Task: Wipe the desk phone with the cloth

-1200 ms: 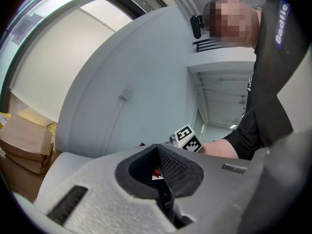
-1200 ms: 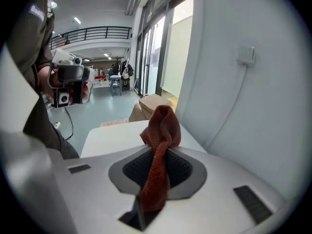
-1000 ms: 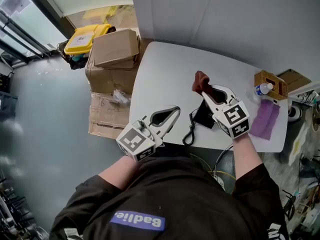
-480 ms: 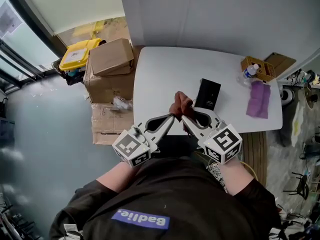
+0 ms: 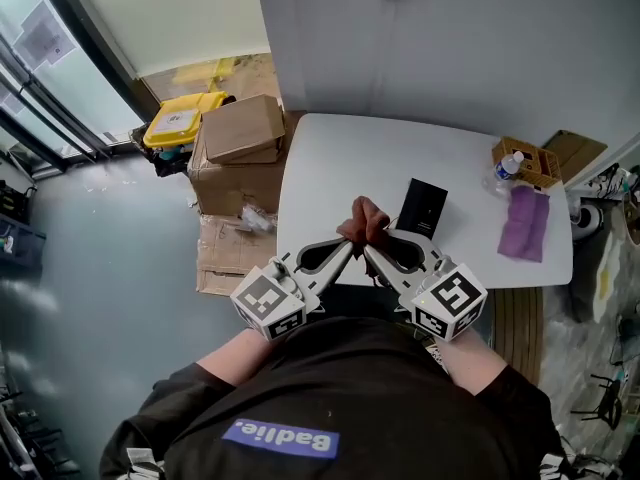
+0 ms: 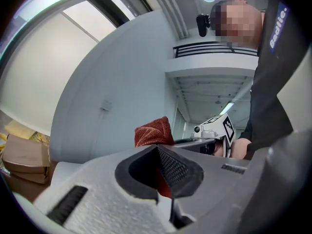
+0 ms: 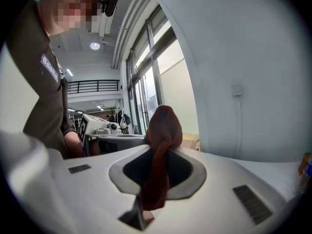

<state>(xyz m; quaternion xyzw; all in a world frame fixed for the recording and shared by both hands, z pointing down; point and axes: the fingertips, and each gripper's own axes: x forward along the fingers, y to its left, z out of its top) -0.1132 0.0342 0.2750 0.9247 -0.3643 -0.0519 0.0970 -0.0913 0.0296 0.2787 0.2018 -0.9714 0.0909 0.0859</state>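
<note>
A rust-red cloth (image 5: 362,218) is bunched up between my two grippers, above the front edge of the white table (image 5: 320,163). My right gripper (image 5: 367,248) is shut on the cloth (image 7: 163,130), which sticks up past its tips. My left gripper (image 5: 349,243) meets it from the left; its jaws are shut with red cloth (image 6: 153,130) showing between and beyond them. The black desk phone (image 5: 421,208) lies flat on the table just right of the cloth, untouched by either gripper.
A purple cloth (image 5: 524,223), a water bottle (image 5: 505,167) and a wooden basket (image 5: 530,158) sit at the table's right end. Cardboard boxes (image 5: 240,133) and a yellow bin (image 5: 180,121) stand on the floor to the left. A grey wall runs behind the table.
The right gripper has carried the cloth from over the phone back to the table's front edge. The left gripper has come in from the left and closed on the same cloth.
</note>
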